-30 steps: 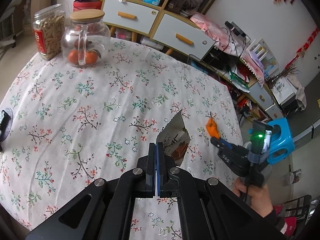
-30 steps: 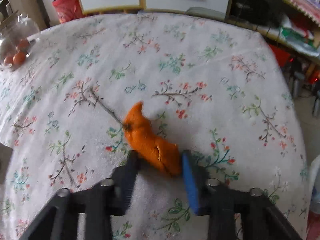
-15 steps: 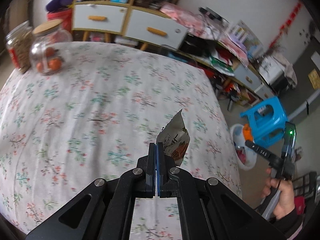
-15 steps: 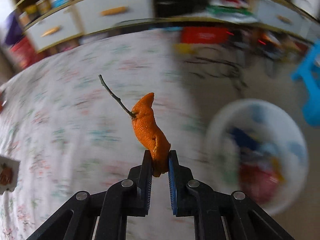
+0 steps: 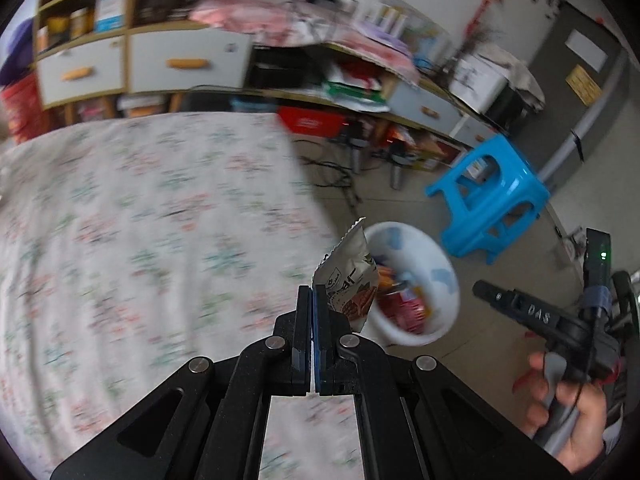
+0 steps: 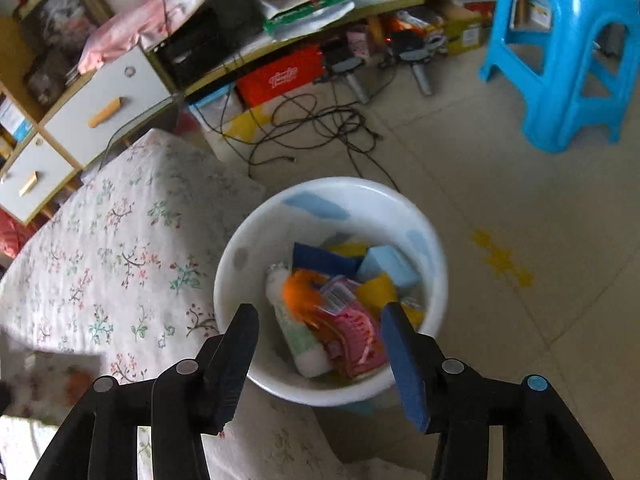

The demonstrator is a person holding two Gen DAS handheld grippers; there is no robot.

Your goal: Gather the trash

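My left gripper (image 5: 311, 300) is shut on a torn snack wrapper (image 5: 349, 280) and holds it up over the table's edge, in front of the white trash bin (image 5: 438, 254). My right gripper (image 6: 320, 332) is open and empty above the white trash bin (image 6: 248, 240) on the floor. The orange peel (image 6: 298, 290) is a blur inside the bin, among several wrappers and boxes. The right gripper also shows in the left wrist view (image 5: 486, 292), held in a hand.
The table with the floral cloth (image 6: 120, 240) stands left of the bin. A blue plastic stool (image 6: 560, 52) is on the floor at the right. Tangled cables (image 6: 312, 124) lie before a cluttered low shelf (image 6: 280, 28).
My right gripper has swung from the table to above the bin and opened; the orange peel has dropped into the bin. My left gripper has swung right toward the bin with the wrapper.
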